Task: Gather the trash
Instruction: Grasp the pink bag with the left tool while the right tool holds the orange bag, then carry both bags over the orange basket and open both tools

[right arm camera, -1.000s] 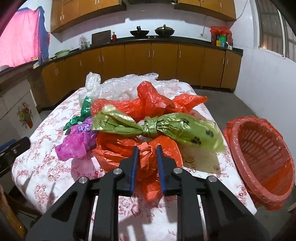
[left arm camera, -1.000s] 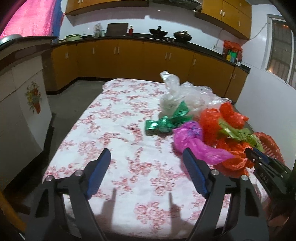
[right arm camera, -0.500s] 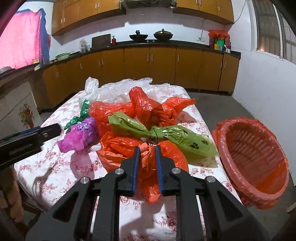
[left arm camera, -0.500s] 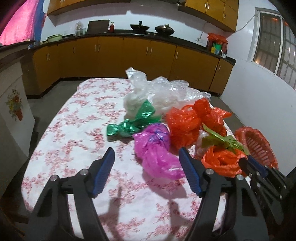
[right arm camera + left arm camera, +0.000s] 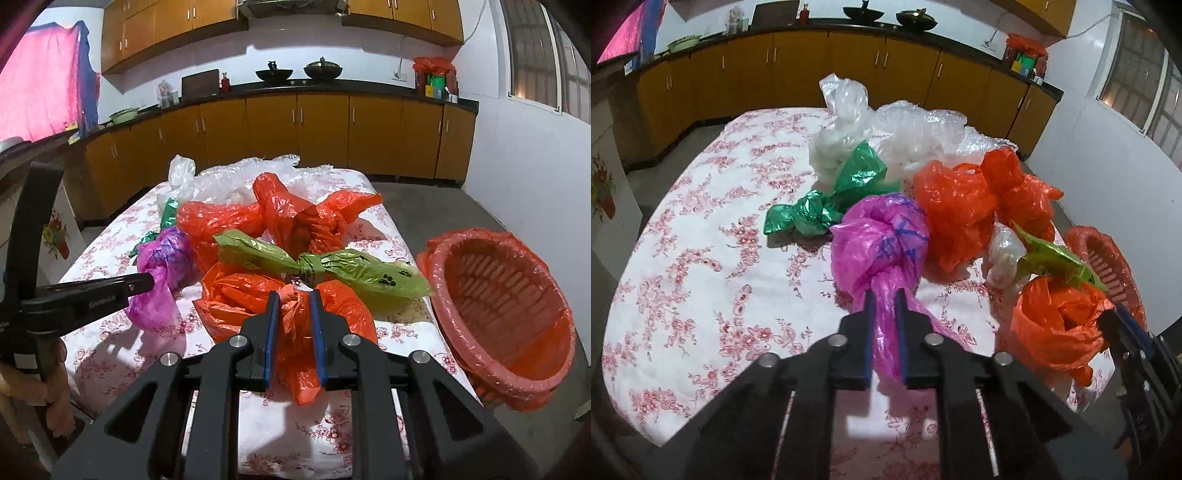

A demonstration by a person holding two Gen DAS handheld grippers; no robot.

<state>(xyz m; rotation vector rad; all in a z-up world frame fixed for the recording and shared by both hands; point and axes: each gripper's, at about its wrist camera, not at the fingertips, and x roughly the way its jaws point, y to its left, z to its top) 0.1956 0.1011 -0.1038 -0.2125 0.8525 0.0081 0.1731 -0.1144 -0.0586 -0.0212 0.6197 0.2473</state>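
My left gripper [image 5: 884, 295] is shut on the tail of a knotted pink plastic bag [image 5: 882, 236], which also shows in the right wrist view [image 5: 166, 262]. My right gripper [image 5: 293, 299] is shut on a knotted orange bag [image 5: 291, 306], seen at the right of the left wrist view [image 5: 1056, 321]. A light green bag with paw prints [image 5: 332, 267] lies just behind it. More orange bags [image 5: 288, 218], a dark green bag [image 5: 827, 203] and clear plastic [image 5: 916, 136] lie further back on the floral tablecloth [image 5: 701, 258]. A red basket lined with an orange bag [image 5: 502, 310] stands off the table's right edge.
Kitchen counters with yellow cabinets [image 5: 295, 129] run along the back wall. A white cabinet with a flower picture [image 5: 605, 192] stands left of the table. Grey floor [image 5: 443, 206] lies between table and right wall.
My left gripper moved right and forward to the pink bag and shut on its tail; it was open before. My right gripper keeps its hold on the orange bag.
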